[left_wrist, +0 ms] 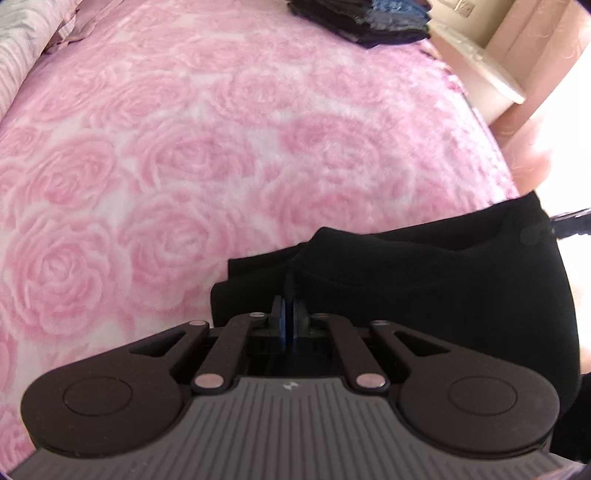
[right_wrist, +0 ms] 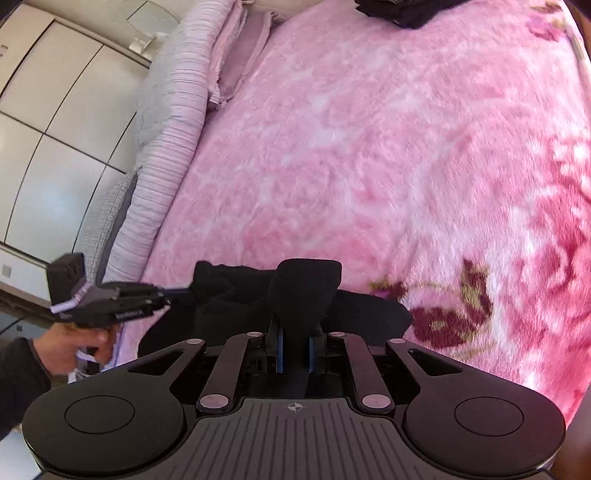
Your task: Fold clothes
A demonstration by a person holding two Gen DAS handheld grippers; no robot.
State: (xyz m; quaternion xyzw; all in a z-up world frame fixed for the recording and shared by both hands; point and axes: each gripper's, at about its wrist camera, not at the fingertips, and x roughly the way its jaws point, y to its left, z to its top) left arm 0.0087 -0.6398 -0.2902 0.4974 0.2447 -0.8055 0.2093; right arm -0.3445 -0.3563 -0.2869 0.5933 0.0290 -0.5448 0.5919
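Gripping a black garment point(left_wrist: 424, 291) at the near edge of the bed, our left gripper point(left_wrist: 289, 314) has its blue pads pressed nearly together on a thin fold of the cloth. Our right gripper point(right_wrist: 294, 343) holds a thicker bunch of the same garment between narrowly parted jaws. The pink rose-patterned blanket point(left_wrist: 221, 147) carries it all. At the far edge sits a stack of dark folded clothes point(left_wrist: 362, 18). A striped pillow point(right_wrist: 173, 147) lies along the left edge. A hand point(right_wrist: 74, 345) holds the left gripper's handle.
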